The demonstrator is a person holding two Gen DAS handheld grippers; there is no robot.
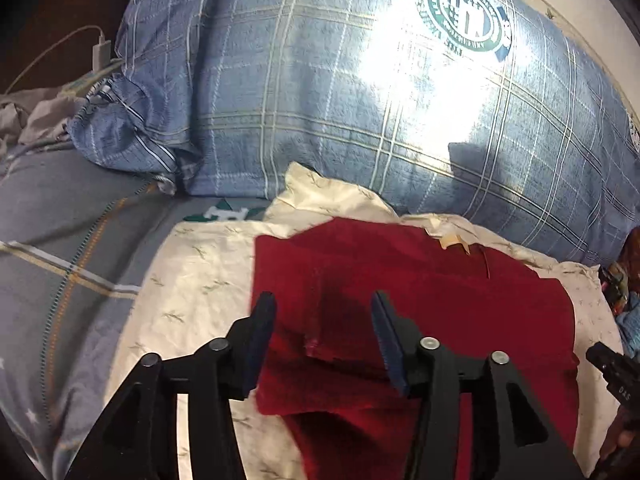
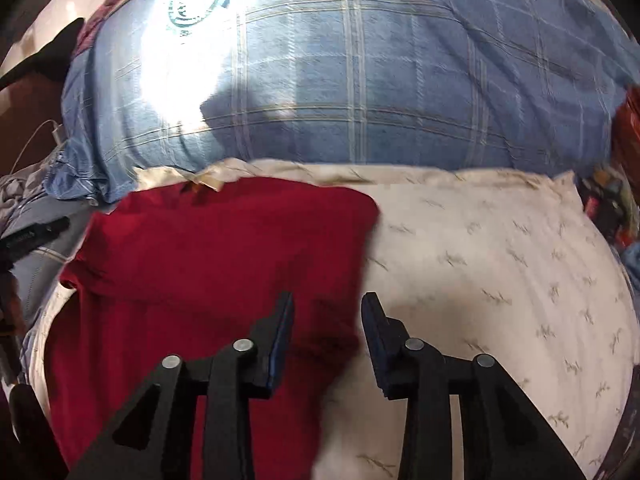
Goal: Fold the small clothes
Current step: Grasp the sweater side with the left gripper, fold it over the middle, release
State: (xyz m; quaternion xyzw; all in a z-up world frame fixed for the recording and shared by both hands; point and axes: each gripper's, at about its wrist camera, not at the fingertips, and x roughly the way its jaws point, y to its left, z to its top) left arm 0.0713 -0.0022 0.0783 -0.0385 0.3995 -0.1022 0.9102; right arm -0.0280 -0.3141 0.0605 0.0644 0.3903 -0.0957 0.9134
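Observation:
A dark red garment (image 1: 440,304) lies spread on a cream pillow (image 1: 192,280), with one flap folded over its left part. My left gripper (image 1: 324,328) hovers above that folded edge, its jaws apart and nothing between the pads. In the right wrist view the same red garment (image 2: 208,264) covers the left half of the cream pillow (image 2: 500,264). My right gripper (image 2: 326,332) stands over the garment's right edge, jaws apart and free of the cloth. The tip of the right gripper (image 1: 616,376) shows at the right edge of the left wrist view.
A big blue plaid pillow (image 1: 360,92) with a green round emblem lies behind the cream one. A grey-blue bedsheet (image 1: 60,264) spreads to the left. A white charger and cable (image 1: 100,50) sit at the far left. Colourful items (image 2: 612,200) lie at the right.

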